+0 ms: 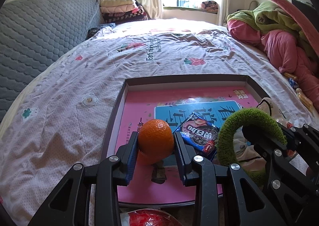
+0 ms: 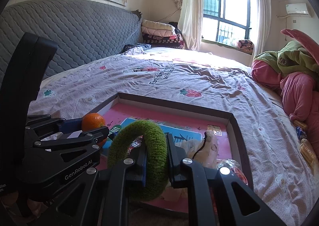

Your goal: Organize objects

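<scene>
My left gripper [image 1: 156, 142] is shut on an orange mandarin [image 1: 156, 138] and holds it over the near part of a shallow cardboard tray [image 1: 185, 78] with a pink book lining its floor. My right gripper [image 2: 156, 154] is shut on a fuzzy green ring [image 2: 139, 156], also over the tray [image 2: 175, 104], just right of the left gripper. The mandarin [image 2: 93, 122] and the left gripper [image 2: 87, 136] show in the right wrist view. The ring [image 1: 247, 124] shows in the left wrist view. A blue Oreo packet [image 1: 199, 136] lies in the tray between the two grippers.
A cream cloth item [image 2: 205, 146] and a clear wrapper [image 2: 231, 166] lie in the tray's right part. The tray sits on a bed with a printed sheet [image 1: 139, 56]. Pink and green bedding [image 1: 279, 32] is piled at the right, with snack packets [image 2: 305, 146] beside it. A red bag [image 1: 149, 218] lies near the tray's front.
</scene>
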Motion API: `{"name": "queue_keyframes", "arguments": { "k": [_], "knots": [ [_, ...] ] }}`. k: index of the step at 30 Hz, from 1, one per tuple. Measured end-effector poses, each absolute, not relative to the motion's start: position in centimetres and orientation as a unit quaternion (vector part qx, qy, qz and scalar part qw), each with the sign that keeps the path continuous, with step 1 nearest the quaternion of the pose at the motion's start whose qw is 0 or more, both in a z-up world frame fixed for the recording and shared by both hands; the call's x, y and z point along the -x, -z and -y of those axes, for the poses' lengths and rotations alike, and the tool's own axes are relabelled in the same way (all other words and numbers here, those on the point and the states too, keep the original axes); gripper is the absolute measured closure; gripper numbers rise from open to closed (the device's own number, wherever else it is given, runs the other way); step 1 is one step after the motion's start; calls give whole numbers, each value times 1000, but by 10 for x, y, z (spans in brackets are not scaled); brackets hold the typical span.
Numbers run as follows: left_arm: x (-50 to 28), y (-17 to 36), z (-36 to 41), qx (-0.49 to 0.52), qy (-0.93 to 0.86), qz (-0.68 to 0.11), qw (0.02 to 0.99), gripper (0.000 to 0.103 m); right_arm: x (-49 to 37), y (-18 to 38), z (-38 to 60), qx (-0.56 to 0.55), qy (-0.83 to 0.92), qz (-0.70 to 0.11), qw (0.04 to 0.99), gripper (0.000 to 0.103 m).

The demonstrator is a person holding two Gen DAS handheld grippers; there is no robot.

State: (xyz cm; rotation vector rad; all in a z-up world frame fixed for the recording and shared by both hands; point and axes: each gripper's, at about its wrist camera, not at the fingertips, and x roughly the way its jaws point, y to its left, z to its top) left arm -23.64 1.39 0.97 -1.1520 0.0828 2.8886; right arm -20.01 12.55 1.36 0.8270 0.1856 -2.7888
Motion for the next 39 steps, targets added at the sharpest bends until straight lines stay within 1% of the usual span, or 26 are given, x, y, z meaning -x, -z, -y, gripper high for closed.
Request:
{"name": "queue_keyframes", "arguments": {
  "k": [7,11,20,32,39],
  "knots": [
    [236,-8,-19,370,-928,-44,18,67,203,-8,-124,-294,947,-70,109,87],
    [233,-6,-26,364,-928,-70,16,68,205,-6,-127,-300,946,-70,101,87],
    [230,-3,-36,372,-925,-68,32,68,208,-3,-143,-313,944,-53,91,87],
    [224,1,-51,370,-923,-92,47,67,207,-4,-146,-314,942,-66,96,87],
    [224,2,-56,370,-923,-92,56,67,209,-5,-155,-313,945,-60,75,87]
  ]
}}
